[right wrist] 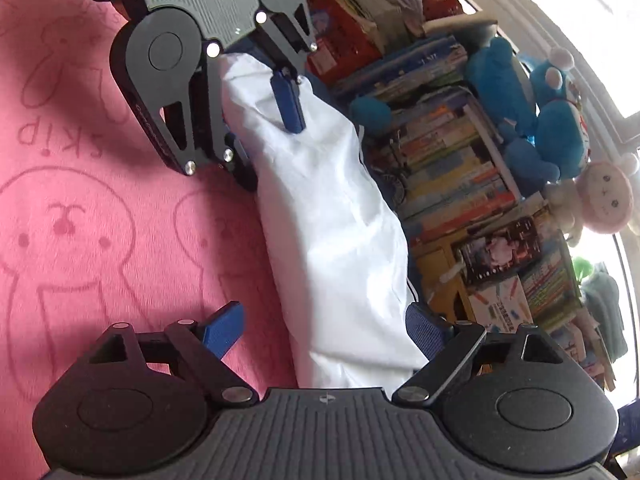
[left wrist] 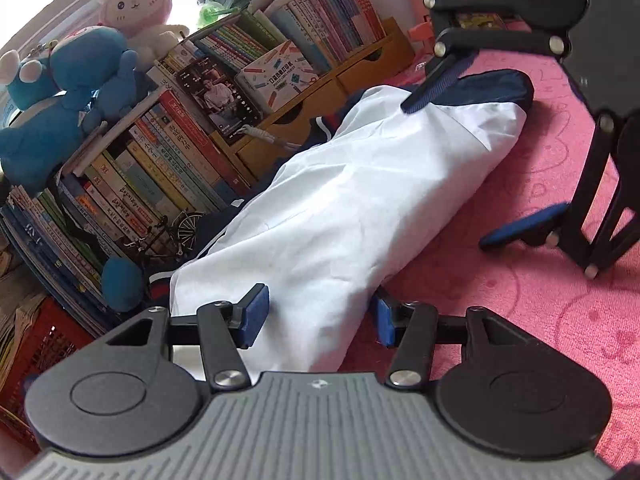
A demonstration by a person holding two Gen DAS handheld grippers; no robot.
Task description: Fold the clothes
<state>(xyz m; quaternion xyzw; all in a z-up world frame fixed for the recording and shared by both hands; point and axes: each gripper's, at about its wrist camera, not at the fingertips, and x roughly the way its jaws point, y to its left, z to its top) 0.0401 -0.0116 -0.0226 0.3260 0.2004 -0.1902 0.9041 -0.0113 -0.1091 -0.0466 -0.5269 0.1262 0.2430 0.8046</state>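
Pink mat [right wrist: 100, 208] printed with cartoon figures and the word "skip", seen upside down in the right wrist view. Spines of the books [left wrist: 168, 160] carry writing too small to read.

A folded white garment [left wrist: 340, 208] with navy trim lies as a long bundle on the mat, just in front of the books, with one gripper at each end.

Left gripper [left wrist: 320, 318]: jaws about half open and straddling the near end of the bundle. The left pad [left wrist: 254, 312] rests against the cloth. Whether the right pad presses on it cannot be told.

Right gripper [right wrist: 324, 330]: jaws wide apart around the other end. The right finger [right wrist: 426, 334] lies at the cloth's edge, and the left finger [right wrist: 224, 330] stands clear over the mat.
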